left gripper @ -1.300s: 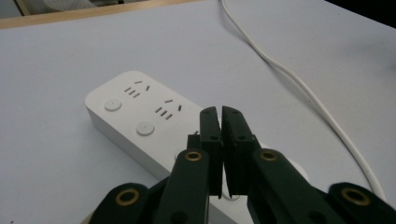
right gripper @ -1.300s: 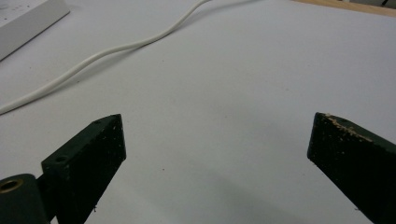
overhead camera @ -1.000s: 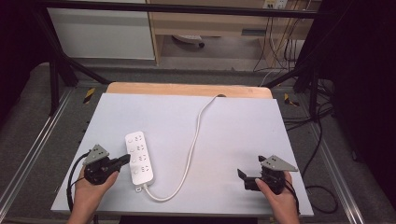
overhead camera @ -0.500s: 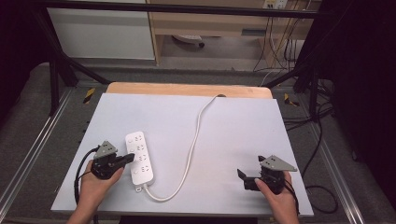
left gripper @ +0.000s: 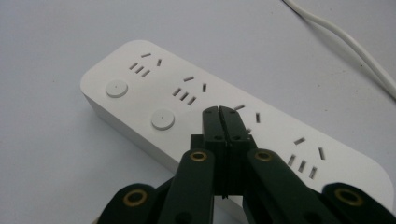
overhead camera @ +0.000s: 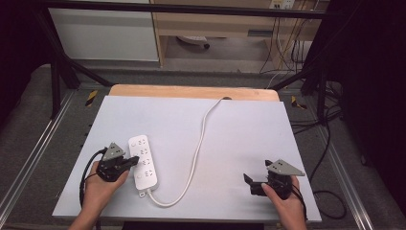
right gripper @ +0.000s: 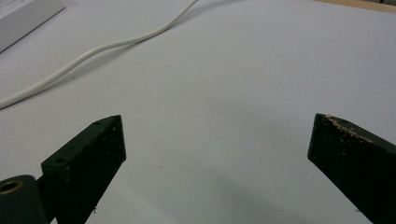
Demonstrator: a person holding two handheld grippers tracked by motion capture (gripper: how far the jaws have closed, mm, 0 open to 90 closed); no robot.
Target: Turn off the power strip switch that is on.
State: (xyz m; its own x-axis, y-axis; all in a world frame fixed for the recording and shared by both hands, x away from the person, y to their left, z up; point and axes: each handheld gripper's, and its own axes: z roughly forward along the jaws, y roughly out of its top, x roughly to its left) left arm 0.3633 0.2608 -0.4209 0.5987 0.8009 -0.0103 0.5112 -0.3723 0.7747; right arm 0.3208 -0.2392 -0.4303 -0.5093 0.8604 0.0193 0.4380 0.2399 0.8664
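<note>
With its jaws pressed together, the left gripper [left gripper: 218, 110] hovers over the power strip [overhead camera: 143, 160] at the table's [overhead camera: 239, 143] near left. Seemingly aimed at a button [left gripper: 163, 120], it could slip and shove the strip. Right gripper [overhead camera: 250, 181] rests, jaws spread.

Top of the frame, a white cabinet [overhead camera: 103, 36] sits upper left, wooden shelving [overhead camera: 215, 24] beside it. Cables [overhead camera: 287, 48] hang upper right. Grey floor [overhead camera: 28, 120] surrounds the pale table [overhead camera: 249, 129], metal rails [overhead camera: 33, 158] flanking both sides.
</note>
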